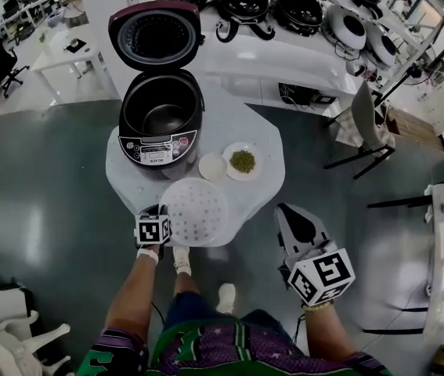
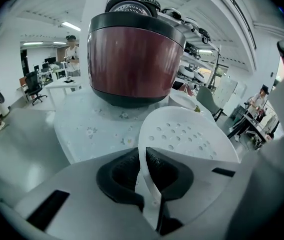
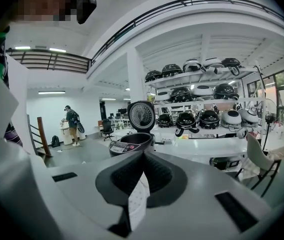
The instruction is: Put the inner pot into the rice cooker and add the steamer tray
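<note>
The dark-red rice cooker (image 1: pixel 161 120) stands open on the round table, lid (image 1: pixel 155 36) raised, with the dark inner pot (image 1: pixel 161 110) sitting inside it. The white perforated steamer tray (image 1: pixel 195 211) lies near the table's front edge. My left gripper (image 1: pixel 162 213) is at the tray's left rim. In the left gripper view the gripper (image 2: pixel 143 156) is shut on the tray (image 2: pixel 189 136), whose rim runs between the pads, with the cooker (image 2: pixel 134 64) just beyond. My right gripper (image 1: pixel 288 211) hangs off the table's right front, shut (image 3: pixel 144 159) and empty, facing the cooker (image 3: pixel 131 143).
A small white dish (image 1: pixel 212 167) and a plate of green beans (image 1: pixel 243 161) sit right of the cooker on the flower-patterned table (image 1: pixel 128 180). Shelves with several black cookers (image 1: pixel 284 6) stand behind. A chair (image 1: pixel 362 124) is at the right.
</note>
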